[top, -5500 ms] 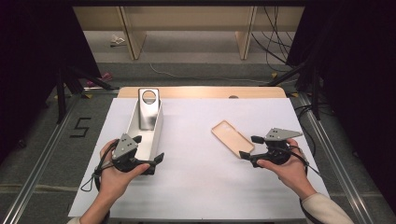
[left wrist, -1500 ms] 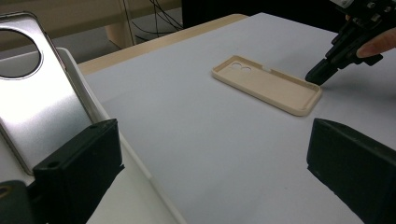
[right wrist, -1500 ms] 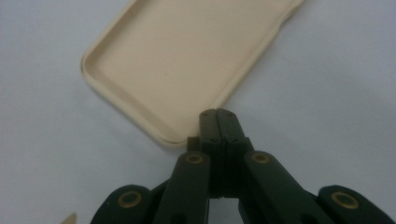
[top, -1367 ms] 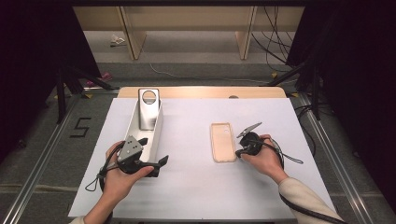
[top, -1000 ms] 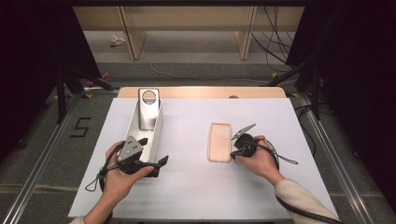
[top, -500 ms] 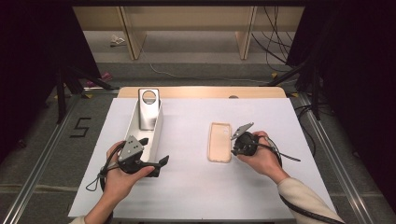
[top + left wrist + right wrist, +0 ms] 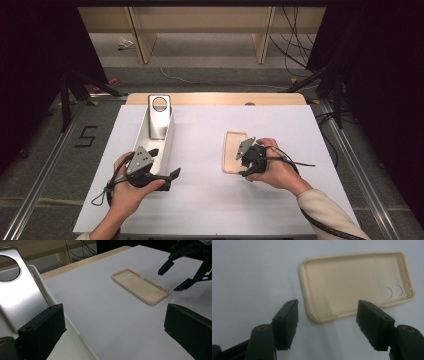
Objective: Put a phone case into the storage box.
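A beige phone case (image 7: 234,150) lies flat, hollow side up, on the white sheet (image 7: 200,210); its camera holes (image 7: 394,290) face the far end. My right gripper (image 7: 240,162) hovers at the case's near right edge. Its jaws have just been opening and now stand apart, with the case's near end (image 7: 329,312) on the table ahead of them, untouched. The right gripper (image 7: 173,277) hangs beside the case (image 7: 140,286) in the left gripper view. My left gripper (image 7: 164,163) rests at the left, jaws wide with nothing between them (image 7: 115,322).
A silver plate with a round hole (image 7: 160,116) leans in a long white tray (image 7: 167,142), right beside my left gripper; it is close at the left in the left gripper view (image 7: 17,297). The table's wooden far edge (image 7: 215,98) shows beyond the sheet.
The case has gone from slanted at the right to straight near the middle. In the last second my right gripper opened its jaws and backed off slightly. The left hand stayed put.
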Available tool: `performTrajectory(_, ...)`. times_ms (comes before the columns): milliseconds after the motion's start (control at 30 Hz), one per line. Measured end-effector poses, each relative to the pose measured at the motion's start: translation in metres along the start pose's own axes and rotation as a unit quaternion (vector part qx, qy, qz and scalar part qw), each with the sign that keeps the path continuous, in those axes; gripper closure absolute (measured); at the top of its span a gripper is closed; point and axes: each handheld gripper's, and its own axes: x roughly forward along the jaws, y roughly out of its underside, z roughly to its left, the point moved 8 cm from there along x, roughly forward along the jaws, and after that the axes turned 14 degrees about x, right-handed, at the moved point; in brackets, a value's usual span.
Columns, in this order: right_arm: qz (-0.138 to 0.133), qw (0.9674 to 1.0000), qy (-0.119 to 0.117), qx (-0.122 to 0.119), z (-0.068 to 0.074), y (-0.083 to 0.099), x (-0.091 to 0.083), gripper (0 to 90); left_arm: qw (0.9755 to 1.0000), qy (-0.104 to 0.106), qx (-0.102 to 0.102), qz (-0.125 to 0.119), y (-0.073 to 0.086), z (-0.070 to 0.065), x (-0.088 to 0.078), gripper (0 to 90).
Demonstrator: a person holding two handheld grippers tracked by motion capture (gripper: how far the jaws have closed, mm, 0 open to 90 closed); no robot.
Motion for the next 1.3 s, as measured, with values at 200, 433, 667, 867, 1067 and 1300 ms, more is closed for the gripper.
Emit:
performTrajectory(200, 0.020, 0.9995, 0.009, -0.023, 0.005, -0.003, 0.001, 34.3, 1.0000, 0.000, 0.002, -0.001, 0.000, 0.000, -0.001, 2.5)
performTrajectory(433, 0.047, 0.9973, 0.016, -0.054, 0.008, -0.006, 0.009, 36.3, 1.0000, 0.000, 0.002, -0.001, -0.001, -0.001, -0.001, 2.5)
performTrajectory(667, 0.062, 0.9952, 0.023, -0.073, 0.011, -0.011, 0.016, 38.8, 1.0000, 0.000, 0.002, -0.001, 0.000, -0.001, -0.001, 2.5)
performTrajectory(867, 0.075, 0.9932, 0.024, -0.086, 0.012, -0.014, 0.024, 41.4, 1.0000, 0.001, 0.002, -0.002, -0.001, -0.001, -0.001, 2.5)
performTrajectory(1067, 0.085, 0.9921, 0.022, -0.089, 0.014, -0.016, 0.028, 44.0, 1.0000, 0.002, 0.001, -0.002, 0.000, -0.002, -0.001, 2.5)
performTrajectory(1300, 0.091, 0.9908, 0.019, -0.098, 0.015, -0.017, 0.031, 50.5, 1.0000, 0.003, 0.002, -0.002, 0.000, -0.002, 0.000, 2.5)
